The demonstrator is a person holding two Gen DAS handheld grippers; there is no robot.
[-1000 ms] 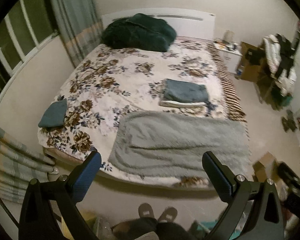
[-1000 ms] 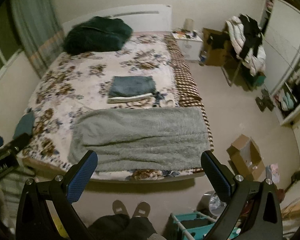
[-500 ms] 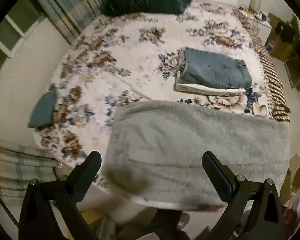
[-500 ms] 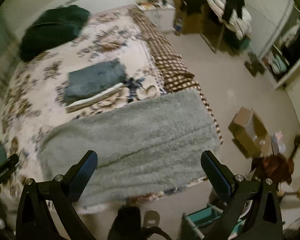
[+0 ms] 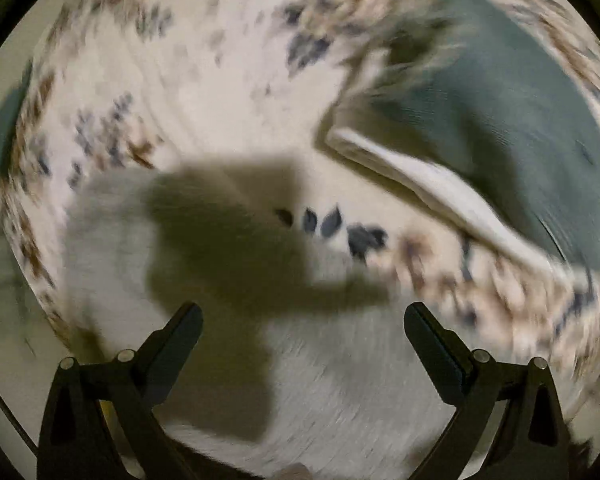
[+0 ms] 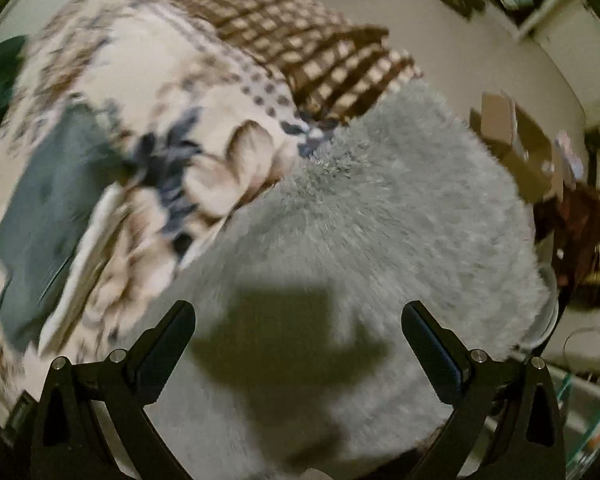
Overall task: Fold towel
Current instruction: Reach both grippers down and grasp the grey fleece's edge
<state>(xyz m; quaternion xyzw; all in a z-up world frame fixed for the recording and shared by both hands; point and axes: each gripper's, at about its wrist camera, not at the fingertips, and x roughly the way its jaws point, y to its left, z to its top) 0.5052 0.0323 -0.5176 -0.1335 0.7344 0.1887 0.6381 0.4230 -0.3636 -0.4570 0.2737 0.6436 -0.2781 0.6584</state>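
Observation:
A fluffy grey towel (image 6: 380,232) lies spread flat across the foot of the floral bed (image 6: 148,80). My right gripper (image 6: 298,316) hovers open close above the towel's right half, throwing a shadow on it. In the blurred left wrist view the same grey towel (image 5: 340,392) fills the lower part of the frame. My left gripper (image 5: 302,318) is open just above the towel's far left edge, nothing between its fingers.
A folded blue and white stack (image 5: 500,120) rests on the floral bedspread (image 5: 220,80) beyond the towel, and the same stack (image 6: 52,208) shows in the right view. A cardboard box (image 6: 516,144) and a teal rack (image 6: 580,412) stand on the floor to the right.
Both grippers have dropped and moved forward from well above the bed's foot to just over the grey towel. Both stay open. The towel has not moved.

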